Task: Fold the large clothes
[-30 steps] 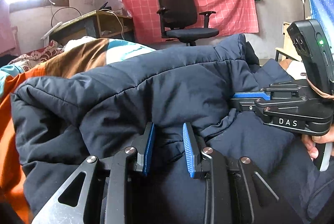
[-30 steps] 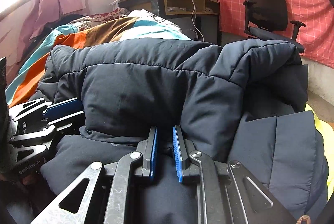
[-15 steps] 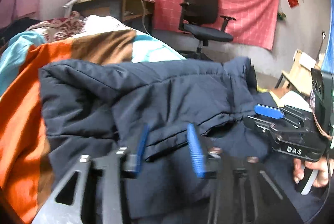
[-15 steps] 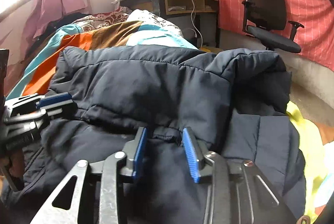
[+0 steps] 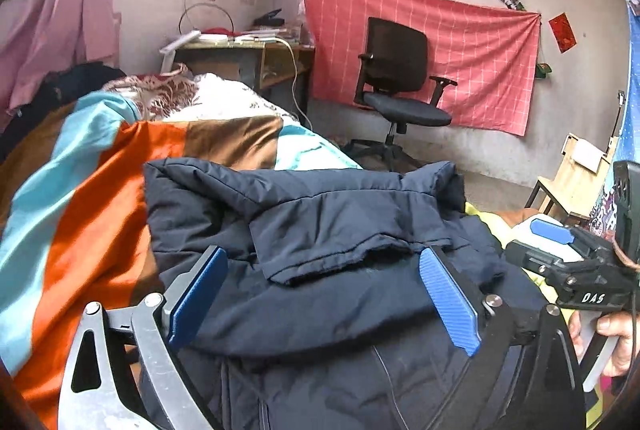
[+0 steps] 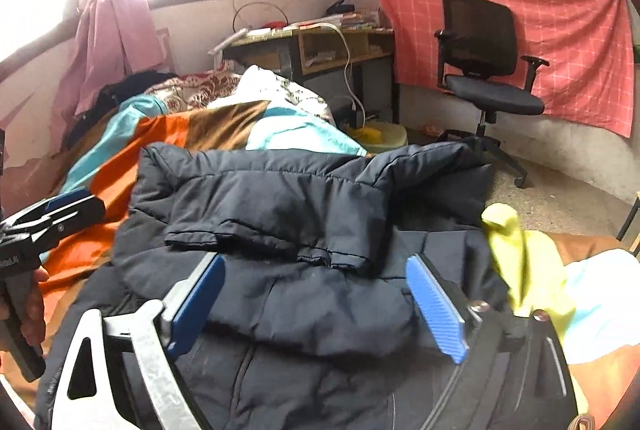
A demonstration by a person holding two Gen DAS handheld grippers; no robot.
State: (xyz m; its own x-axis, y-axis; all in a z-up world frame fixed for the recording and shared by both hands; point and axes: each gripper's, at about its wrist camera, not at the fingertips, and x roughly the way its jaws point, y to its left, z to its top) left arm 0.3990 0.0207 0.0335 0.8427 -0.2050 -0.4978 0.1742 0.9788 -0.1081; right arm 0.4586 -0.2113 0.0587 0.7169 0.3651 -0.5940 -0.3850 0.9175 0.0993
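Two hand-held grippers hang over the work, and both have let go. The left hand-held gripper (image 5: 324,294) has just been spreading its jaws and now stands wide, blue pads well clear of the cloth on either side; the folded edge of the dark padded jacket (image 5: 344,230) lies in the gap below them, touched by neither pad. The right hand-held gripper (image 6: 316,302) has just opened the same way, its pads likewise apart with only loose fabric under the gap. Nothing is held by either one.

Outward from the jaws, the jacket lies on the bed (image 5: 80,213), atop a striped orange, teal and brown blanket (image 6: 120,165). Its far part is doubled back toward the cameras, so a hem and a thick rolled ridge cross the middle of the garment. That fold looks set down and is holding its shape on its own.

By my reading, one lengthwise fold is done and the release after it is finished. What remains is hard to gauge: the near part of the jacket runs out of view beneath the grippers, and the bundle seems bulky and uneven, so a further fold or some tidying is probably due. A yellow-green cloth (image 6: 524,262) lies just beside the jacket on the right, unfolded.
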